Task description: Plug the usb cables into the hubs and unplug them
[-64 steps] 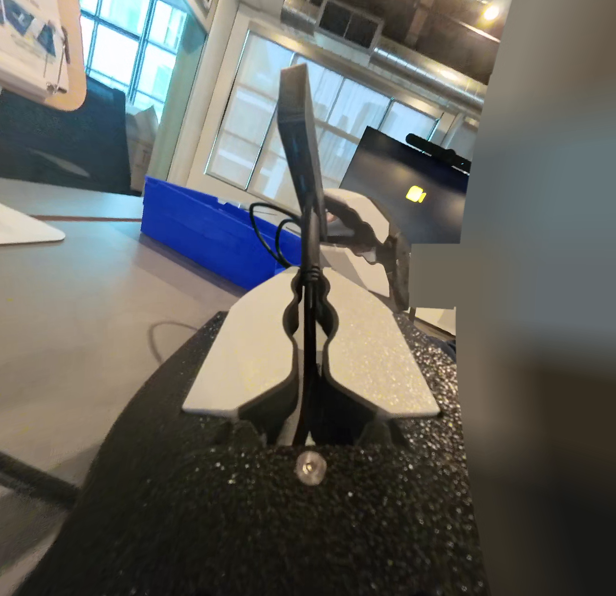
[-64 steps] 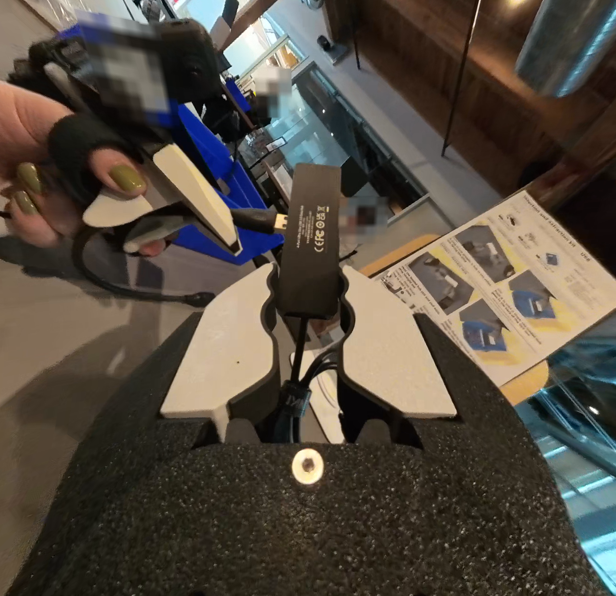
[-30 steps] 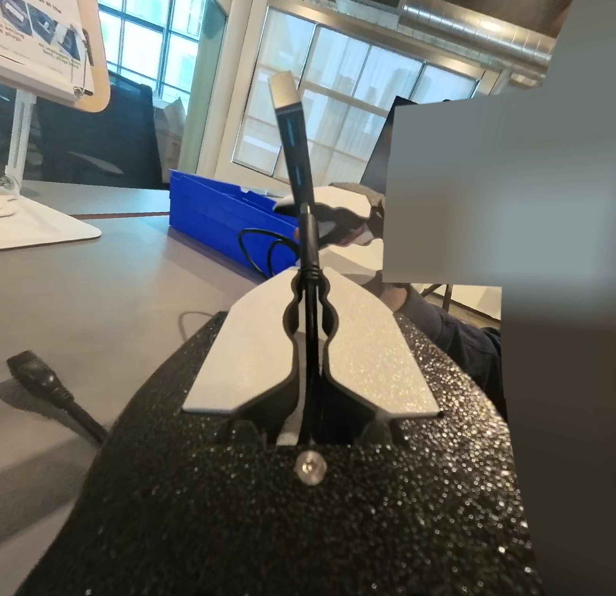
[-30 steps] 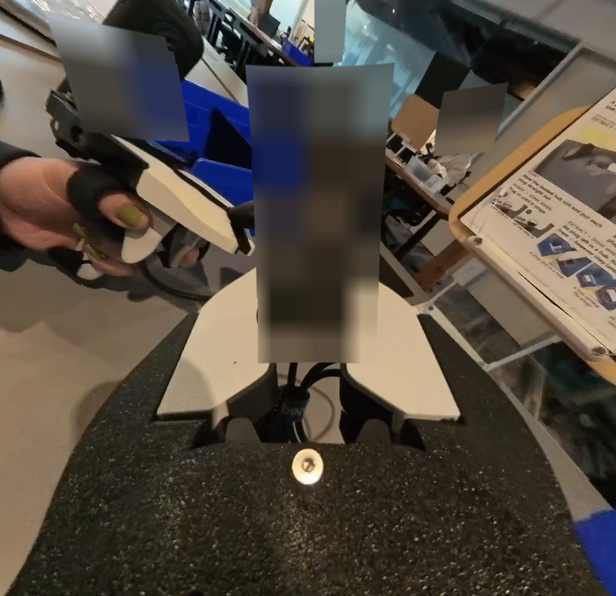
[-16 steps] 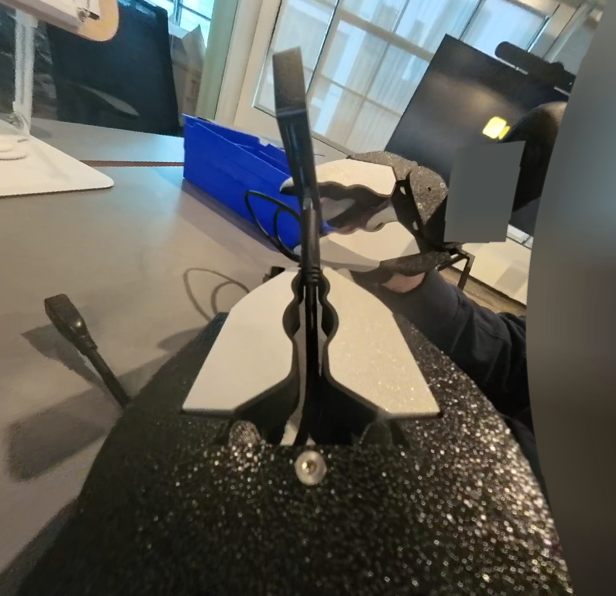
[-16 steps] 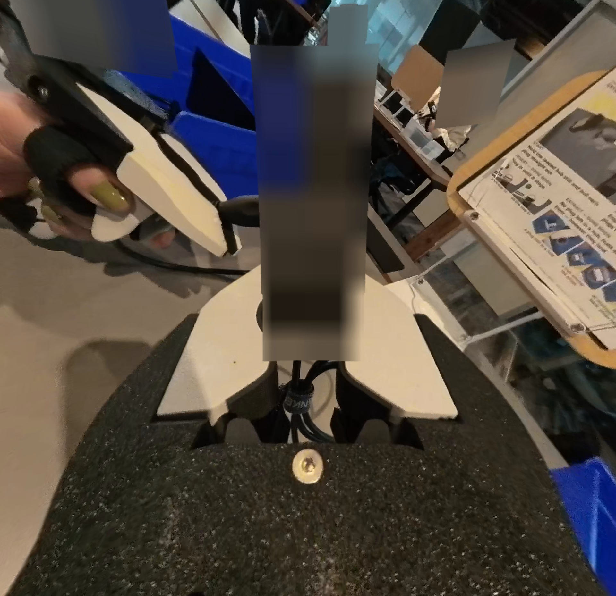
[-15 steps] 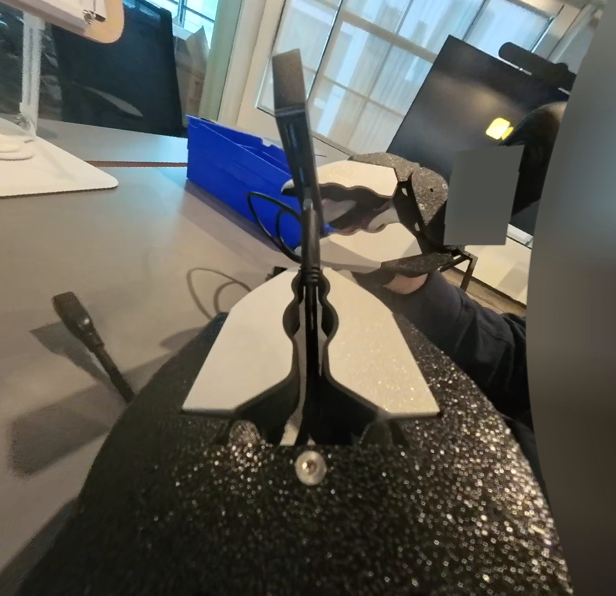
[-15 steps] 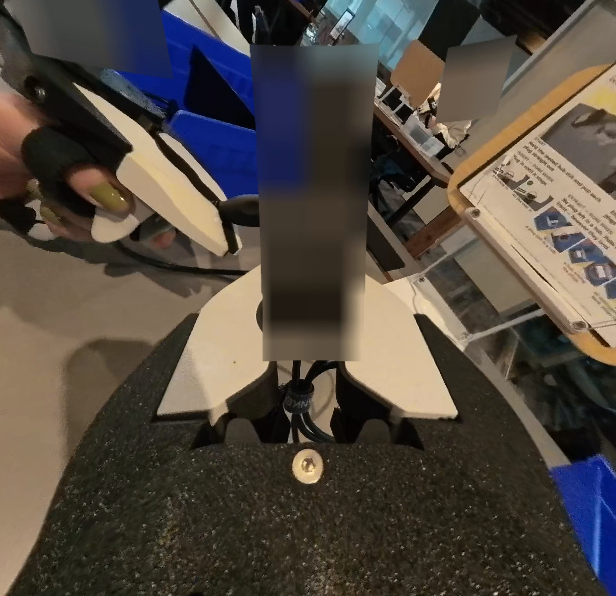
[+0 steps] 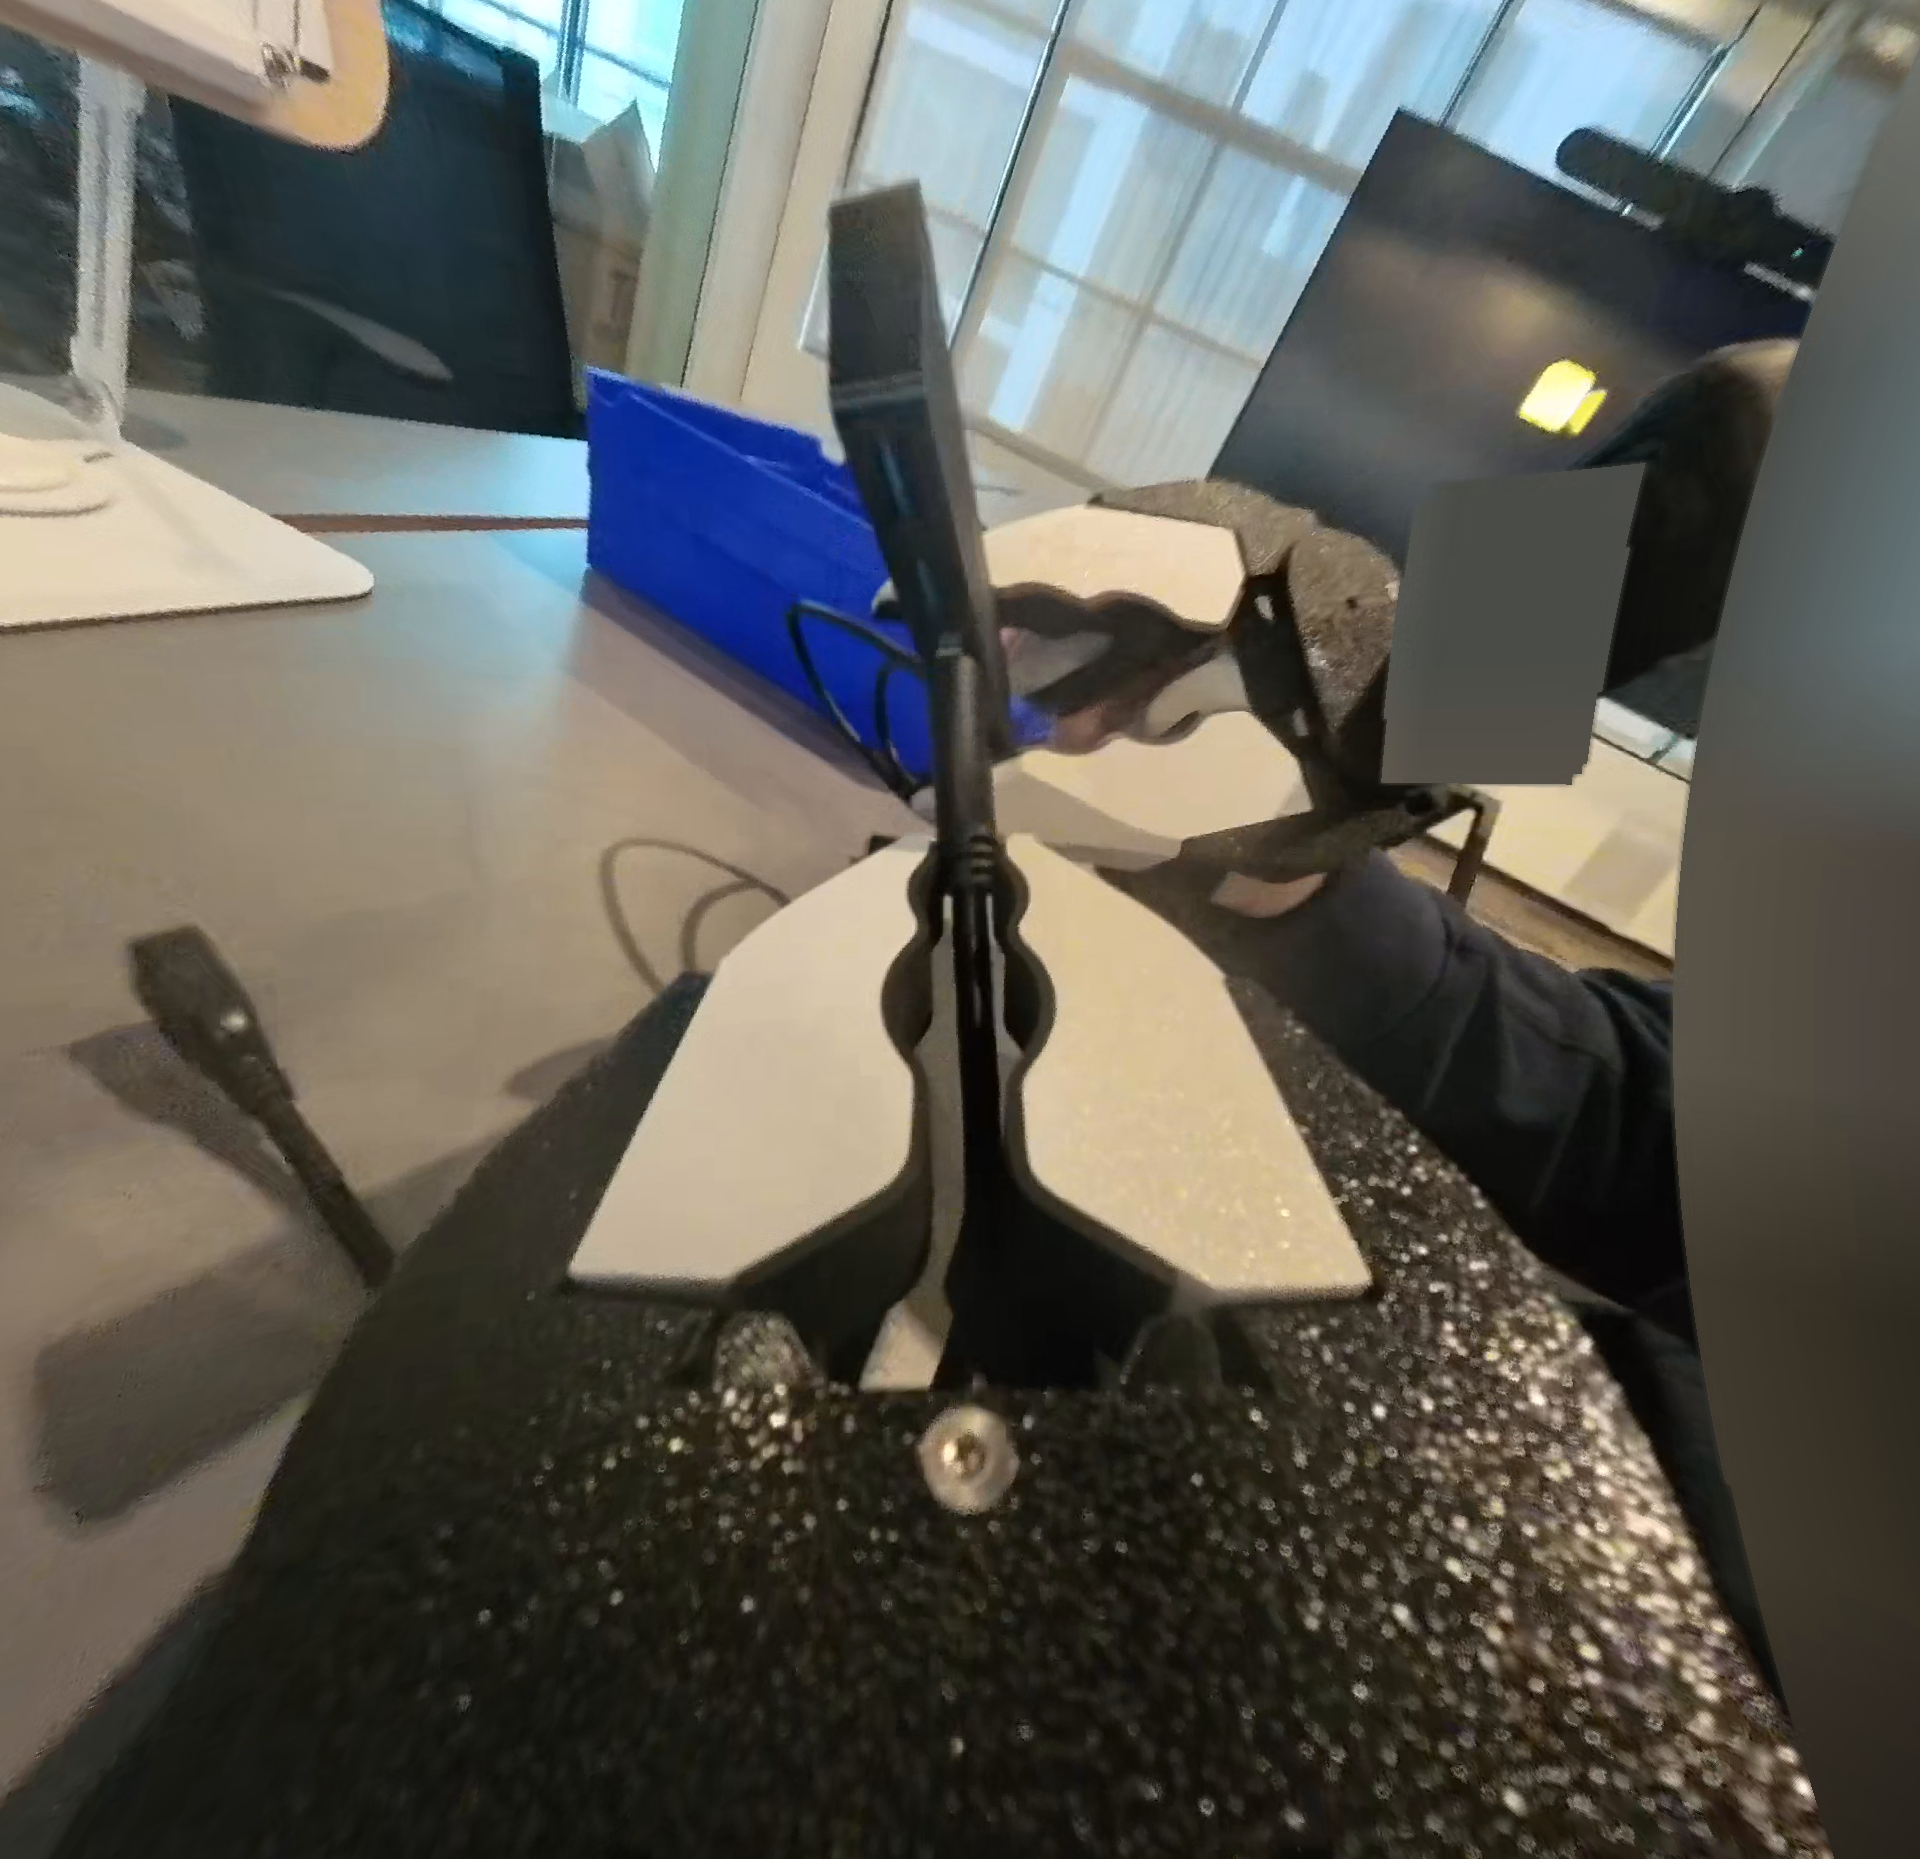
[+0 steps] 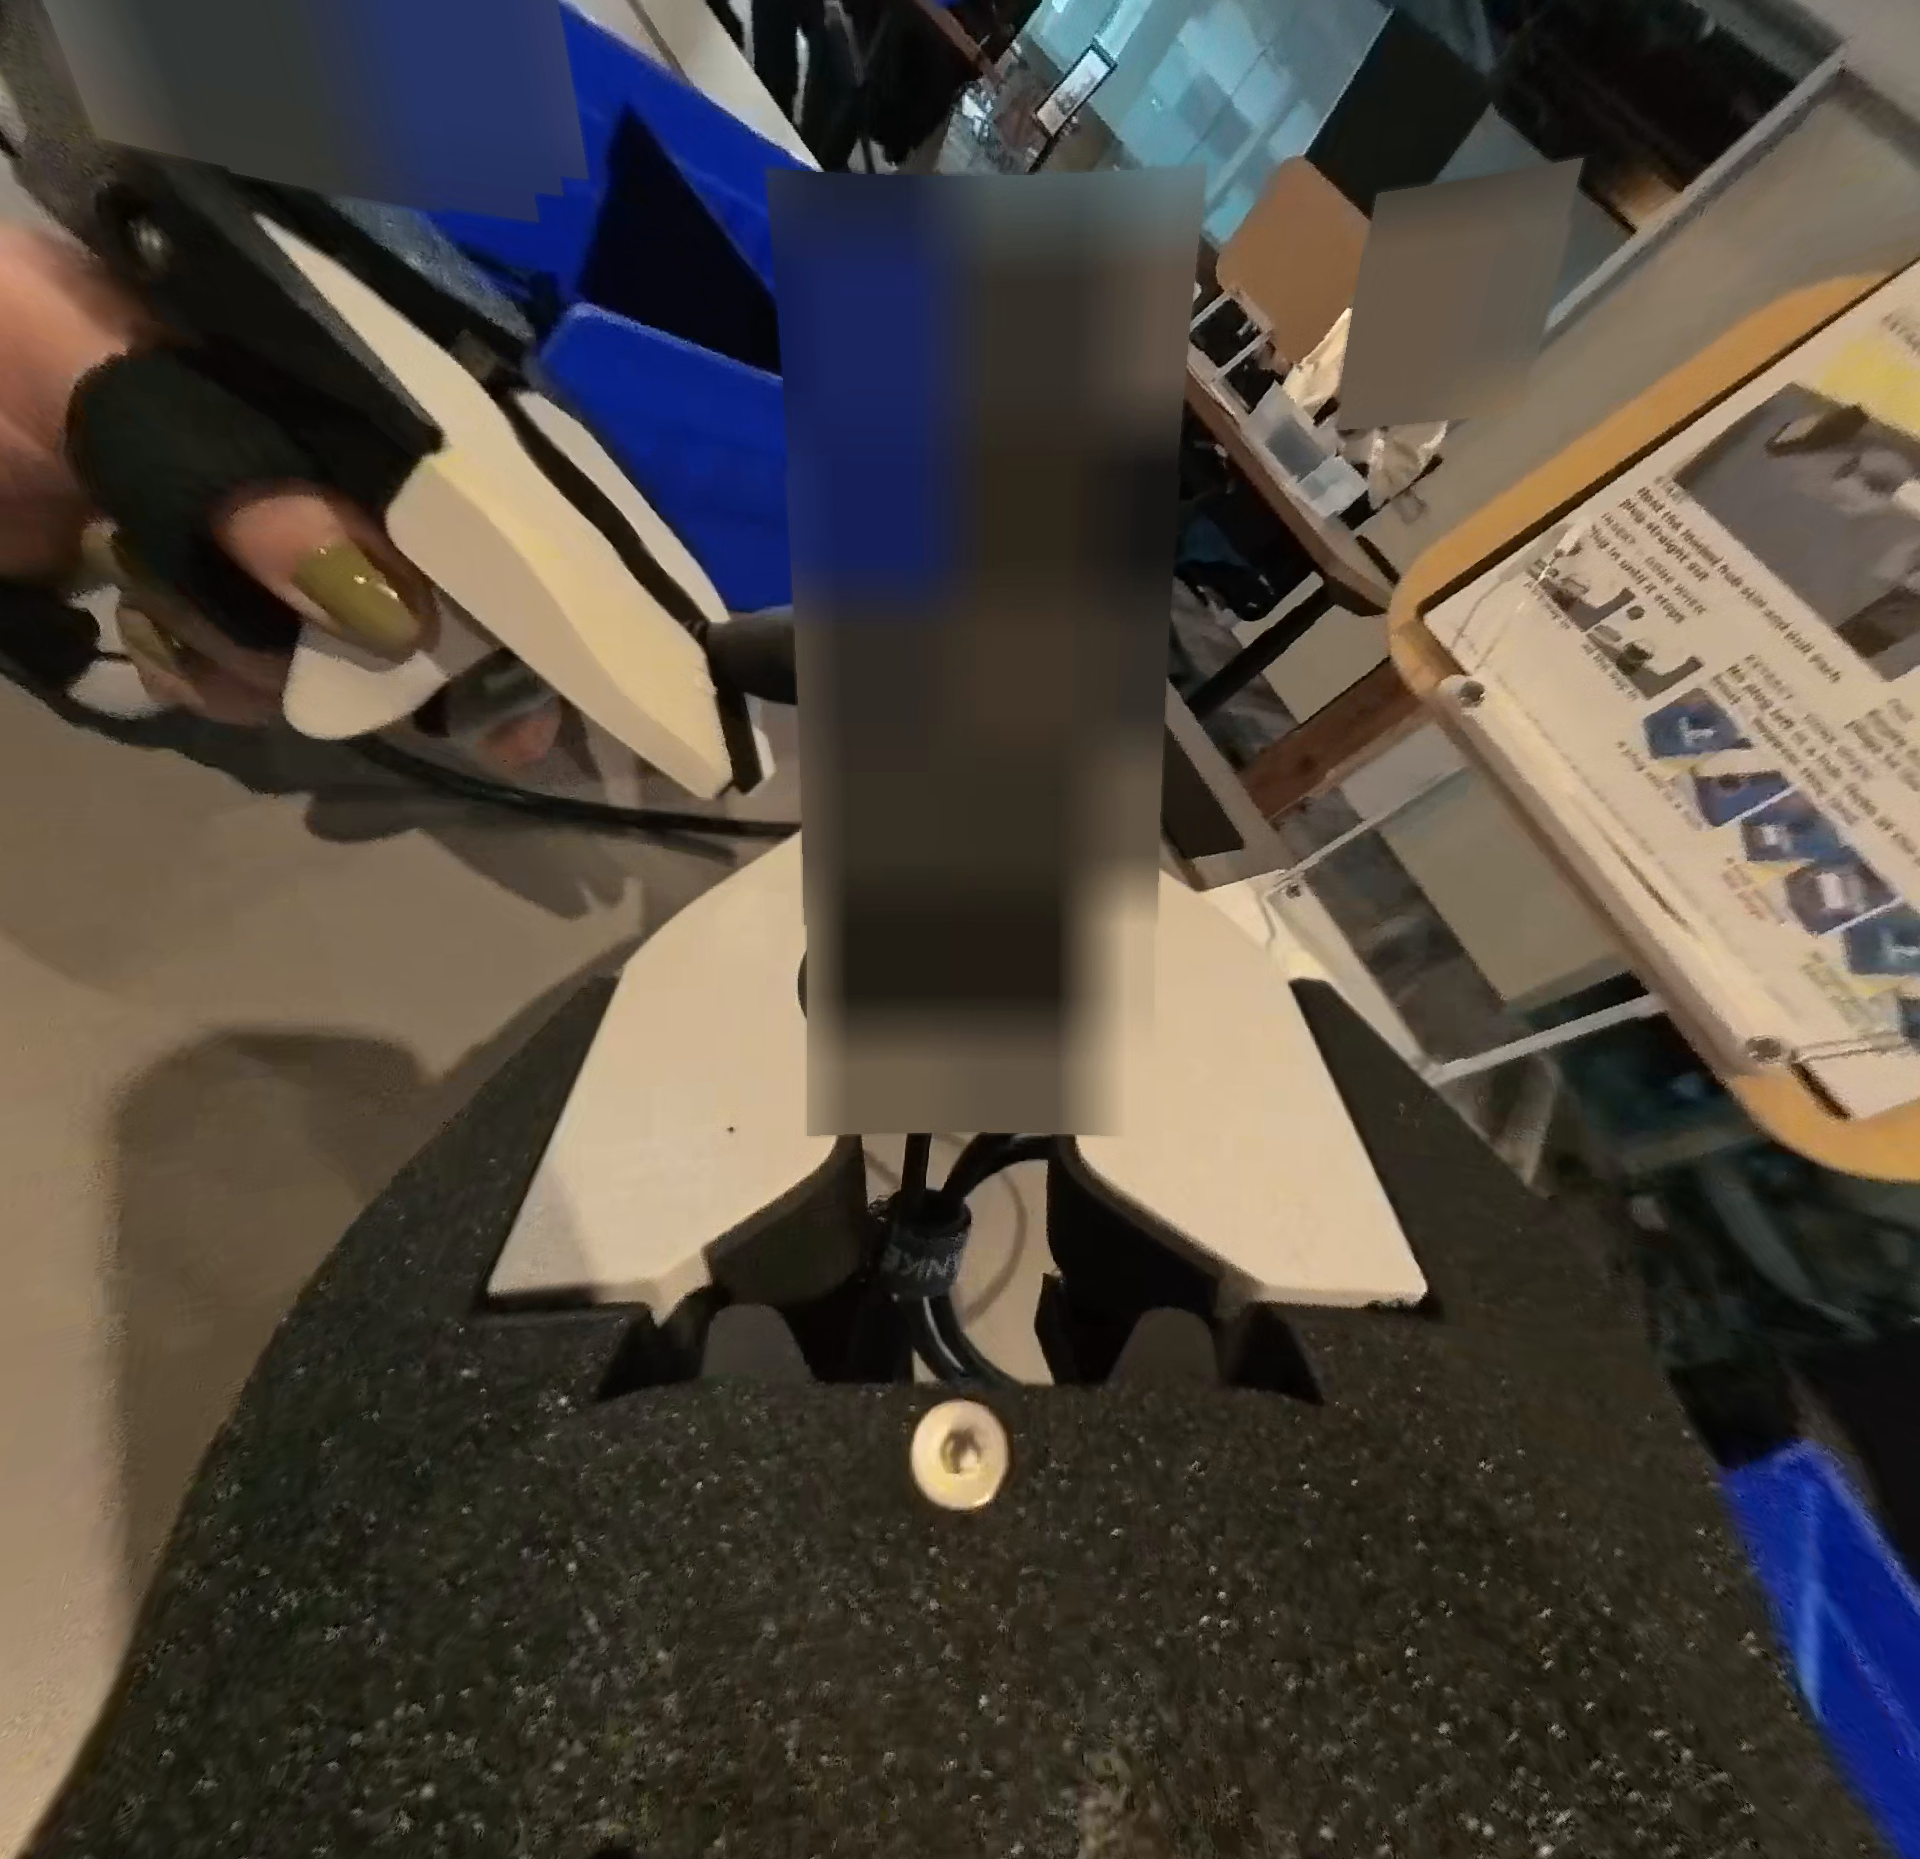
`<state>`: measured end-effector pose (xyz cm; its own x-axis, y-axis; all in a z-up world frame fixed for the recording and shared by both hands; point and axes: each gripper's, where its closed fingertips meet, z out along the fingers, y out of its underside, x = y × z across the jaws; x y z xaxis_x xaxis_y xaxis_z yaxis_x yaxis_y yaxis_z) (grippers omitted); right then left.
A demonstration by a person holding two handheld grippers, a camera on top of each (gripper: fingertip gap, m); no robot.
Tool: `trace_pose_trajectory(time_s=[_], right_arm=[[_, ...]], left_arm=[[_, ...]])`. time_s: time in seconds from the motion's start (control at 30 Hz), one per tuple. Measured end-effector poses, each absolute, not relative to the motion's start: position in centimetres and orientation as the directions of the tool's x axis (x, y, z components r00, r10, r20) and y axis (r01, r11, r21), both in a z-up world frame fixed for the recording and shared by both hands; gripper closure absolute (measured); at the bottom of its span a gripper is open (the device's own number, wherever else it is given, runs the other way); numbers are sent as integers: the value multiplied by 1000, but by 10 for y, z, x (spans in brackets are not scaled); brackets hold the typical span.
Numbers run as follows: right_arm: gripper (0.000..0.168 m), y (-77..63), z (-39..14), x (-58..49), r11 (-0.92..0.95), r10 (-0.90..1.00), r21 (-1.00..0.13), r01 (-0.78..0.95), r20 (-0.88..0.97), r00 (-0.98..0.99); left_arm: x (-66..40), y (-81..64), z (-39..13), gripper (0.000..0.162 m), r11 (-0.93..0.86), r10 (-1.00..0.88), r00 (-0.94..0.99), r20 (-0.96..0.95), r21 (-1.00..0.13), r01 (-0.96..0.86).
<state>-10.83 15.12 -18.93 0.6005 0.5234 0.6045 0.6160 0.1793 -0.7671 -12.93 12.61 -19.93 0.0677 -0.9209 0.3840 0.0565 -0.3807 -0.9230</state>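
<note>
Hub upright, held by right gripper, whose fingers clamp its lower end. Left gripper fingers clamped on cable plug, meeting hub's bottom edge; seated or not, cannot tell. Grey worktop below hub, blue bin behind, windows beyond. Loose black plug left of hub, untouched.

Two claws (one hub)
</note>
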Motion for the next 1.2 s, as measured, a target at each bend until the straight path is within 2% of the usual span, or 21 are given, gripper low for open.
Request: trace_pose_trajectory(time_s=[0.13,0.2,0.27,0.3,0.43,0.6,0.7,0.8,0.9,1.03,1.2], right_arm=[[132,155,-183,-112,156,542,-850,503,499,676],[133,161,-182,-103,140,483,-843,520,517,707],[131,166,-175,-85,138,397,-832,537,543,740],[132,168,-169,-75,136,355,-837,531,541,762],[131,163,-134,-30,149,192,-877,457,479,857],[132,134,-60,43,206,-56,-893,401,398,915],[132,121,-22,102,173,-235,-878,447,404,884],[132,119,2,161,66,-389,-846,530,467,794],[132,131,9,207,-78,-461,-809,582,547,698],[132,143,3,254,-317,-509,-685,656,707,491],[132,165,-32,263,-391,-401,-658,643,751,524]], left_arm=[[-132,129,-185,152,-365,-926,42,376,-917,161],[-135,128,-177,118,-329,-938,49,343,-926,185],[-139,127,-169,102,-294,-948,56,312,-932,213],[-142,127,-164,100,-273,-953,68,296,-934,232],[-147,126,-156,99,-196,-968,105,230,-946,259],[-143,122,-158,102,-208,-967,93,239,-943,260],[-143,124,-160,106,-232,-961,87,263,-936,266],[-144,127,-161,107,-259,-953,84,291,-926,276],[-145,128,-160,108,-279,-948,74,311,-918,284],[-144,128,-162,109,-275,-949,76,305,-923,269],[-141,126,-165,110,-282,-949,69,308,-925,255]])
